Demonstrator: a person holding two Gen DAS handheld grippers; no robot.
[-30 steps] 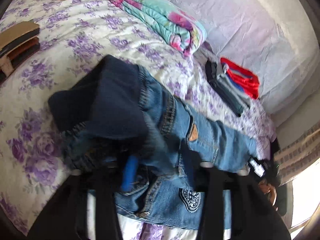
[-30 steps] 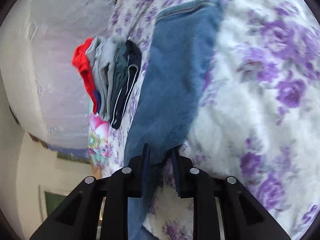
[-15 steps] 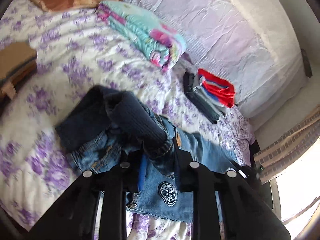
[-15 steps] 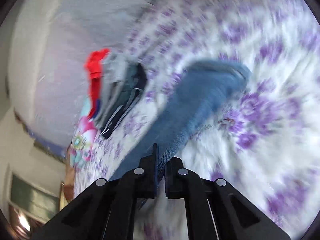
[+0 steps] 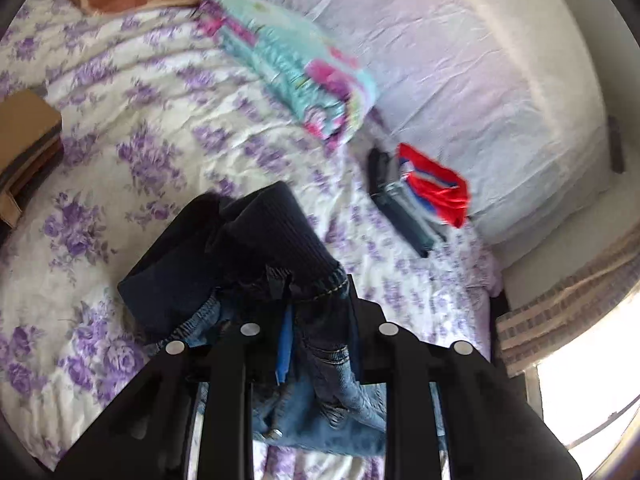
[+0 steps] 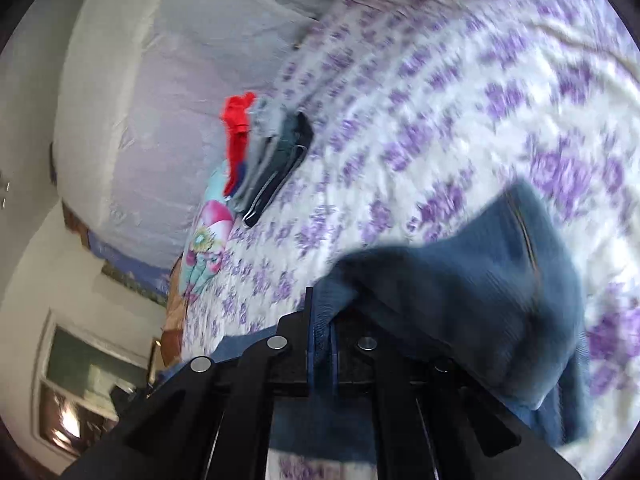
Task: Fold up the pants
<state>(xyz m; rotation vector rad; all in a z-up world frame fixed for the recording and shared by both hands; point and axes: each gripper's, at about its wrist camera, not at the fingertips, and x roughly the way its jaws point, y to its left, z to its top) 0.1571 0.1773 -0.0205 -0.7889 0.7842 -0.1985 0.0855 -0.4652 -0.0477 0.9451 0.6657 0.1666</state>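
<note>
Blue denim pants [image 5: 304, 292] with a dark ribbed waistband hang bunched above a purple-flowered bedspread [image 5: 132, 128], the left gripper [image 5: 316, 320] clenched on the waistband seam and the right gripper [image 6: 322, 328] clamped on a leg's edge, near a stack of folded clothes [image 5: 420, 196].

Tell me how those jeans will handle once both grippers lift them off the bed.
The jeans will likely flop: they bunch and sag around the left gripper. The leg pinched in the right gripper drapes over itself, so it will probably hang and swing. The denim looks thick, so slipping out seems unlikely.
</note>
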